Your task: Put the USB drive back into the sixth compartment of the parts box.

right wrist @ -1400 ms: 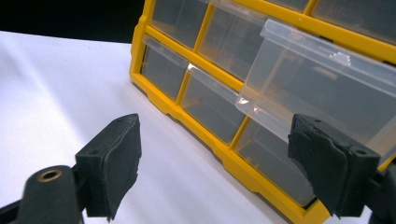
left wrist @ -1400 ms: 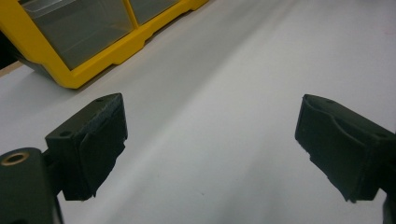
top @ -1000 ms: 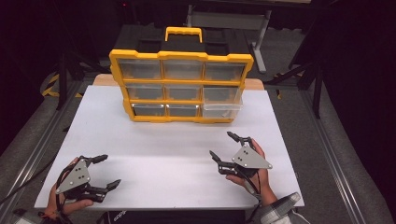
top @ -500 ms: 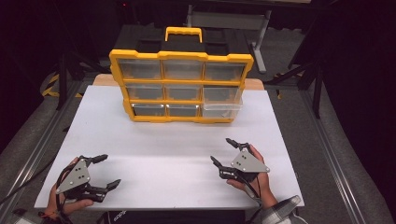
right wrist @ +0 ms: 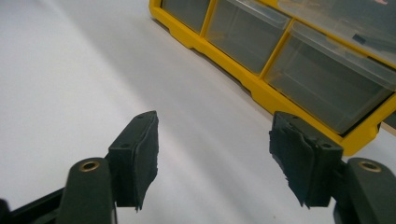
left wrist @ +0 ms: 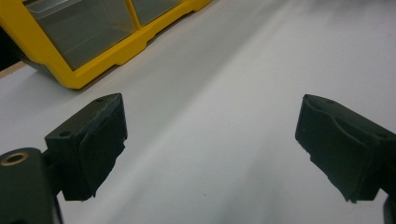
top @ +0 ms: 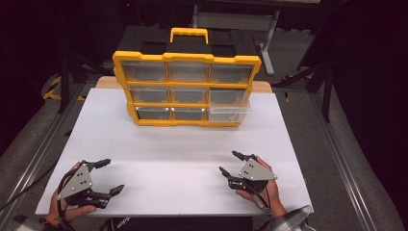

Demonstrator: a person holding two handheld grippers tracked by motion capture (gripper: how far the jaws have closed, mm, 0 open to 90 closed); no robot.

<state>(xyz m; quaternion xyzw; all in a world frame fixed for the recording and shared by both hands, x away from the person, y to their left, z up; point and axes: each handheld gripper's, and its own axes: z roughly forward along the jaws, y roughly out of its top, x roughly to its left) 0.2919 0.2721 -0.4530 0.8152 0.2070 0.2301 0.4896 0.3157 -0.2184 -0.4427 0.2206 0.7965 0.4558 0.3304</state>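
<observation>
Both your left gripper and right gripper hold nothing, jaws apart over the white table, though the right one's have just been narrowing as it sank lower.

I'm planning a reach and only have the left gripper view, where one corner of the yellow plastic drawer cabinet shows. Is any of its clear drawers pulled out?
Observer: Yes. In the high view, the yellow plastic drawer cabinet has its clear bottom-right drawer jutting forward.
Operator: Where is the right claw?
Observer: The right claw is low over the white table near its front edge, well apart from the cabinet. Its jaws have just been closing, with nothing between them.
</observation>
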